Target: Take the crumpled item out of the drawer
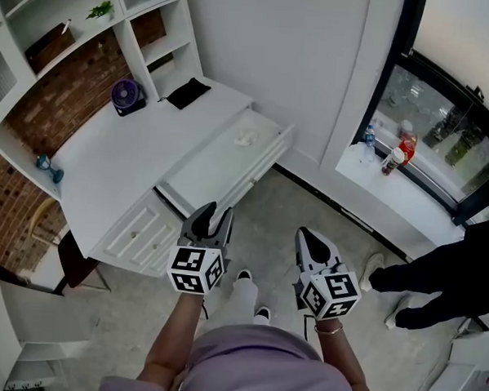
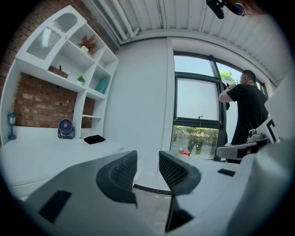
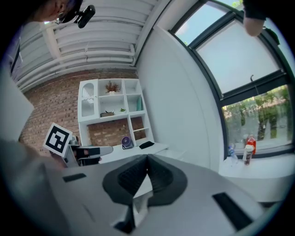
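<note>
The white desk's long drawer [image 1: 217, 166] stands pulled out, and a small crumpled white item [image 1: 247, 137] lies in its far end. Both grippers hang over the floor in front of the desk, well short of the drawer. My left gripper [image 1: 217, 210] points toward the drawer's near end; in the left gripper view, the left gripper [image 2: 147, 159] has its jaws apart with nothing between them. My right gripper [image 1: 306, 235] is beside it to the right; in the right gripper view, the right gripper [image 3: 147, 159] has its jaw tips touching and holds nothing.
On the desk top [image 1: 108, 155] stand a purple fan [image 1: 127, 95], a black cloth [image 1: 188, 92] and a blue figure [image 1: 47, 167]. Shelves [image 1: 65, 26] rise behind the desk. Bottles [image 1: 400, 152] stand on the window sill. A person in black [image 1: 449, 275] stands at the right.
</note>
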Tool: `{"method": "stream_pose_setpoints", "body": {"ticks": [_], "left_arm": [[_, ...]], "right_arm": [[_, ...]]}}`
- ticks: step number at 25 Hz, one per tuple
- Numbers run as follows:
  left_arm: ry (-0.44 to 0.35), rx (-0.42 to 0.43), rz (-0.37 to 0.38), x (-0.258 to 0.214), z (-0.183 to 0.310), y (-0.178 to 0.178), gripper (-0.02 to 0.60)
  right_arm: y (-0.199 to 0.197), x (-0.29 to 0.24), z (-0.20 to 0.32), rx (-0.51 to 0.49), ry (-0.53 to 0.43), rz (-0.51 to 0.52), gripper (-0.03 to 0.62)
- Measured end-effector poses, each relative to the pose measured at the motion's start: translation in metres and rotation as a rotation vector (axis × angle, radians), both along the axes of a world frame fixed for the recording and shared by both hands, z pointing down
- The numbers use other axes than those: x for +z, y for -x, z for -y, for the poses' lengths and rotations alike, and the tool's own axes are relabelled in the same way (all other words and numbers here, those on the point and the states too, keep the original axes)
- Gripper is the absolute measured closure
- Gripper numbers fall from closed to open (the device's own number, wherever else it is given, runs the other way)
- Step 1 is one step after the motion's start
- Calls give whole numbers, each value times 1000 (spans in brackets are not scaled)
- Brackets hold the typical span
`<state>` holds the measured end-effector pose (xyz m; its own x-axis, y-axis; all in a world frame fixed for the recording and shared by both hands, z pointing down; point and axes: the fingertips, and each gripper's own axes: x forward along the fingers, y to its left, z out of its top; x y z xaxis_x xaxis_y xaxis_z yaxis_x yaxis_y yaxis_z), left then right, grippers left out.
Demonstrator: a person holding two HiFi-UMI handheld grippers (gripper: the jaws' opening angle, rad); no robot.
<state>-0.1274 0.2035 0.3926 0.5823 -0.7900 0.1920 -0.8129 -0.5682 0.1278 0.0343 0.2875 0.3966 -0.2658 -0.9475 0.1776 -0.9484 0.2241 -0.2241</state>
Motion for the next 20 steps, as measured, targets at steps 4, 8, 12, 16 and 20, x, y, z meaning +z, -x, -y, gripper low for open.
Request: {"method": "stream_pose_setpoints", "body": {"ticks": [4,8,12,16,20], "left_arm": [[-4,1,11,0,24,-8,434],[-1,-3,17,7,57,-14,419],[5,-11,15,12,98,-17,411],[4,-20,4,13,146,-18,408],[4,-15,1,13,190,-18,399]], "right_arm": [[-9,1,19,8,2,3,591],[-16,5,47,4,4,-3,591],[-20,10,84,-4,11,-3,591],[-17,12,130,-16,18,-6,591],[-15,12,176,-26,25,-11,591]]}}
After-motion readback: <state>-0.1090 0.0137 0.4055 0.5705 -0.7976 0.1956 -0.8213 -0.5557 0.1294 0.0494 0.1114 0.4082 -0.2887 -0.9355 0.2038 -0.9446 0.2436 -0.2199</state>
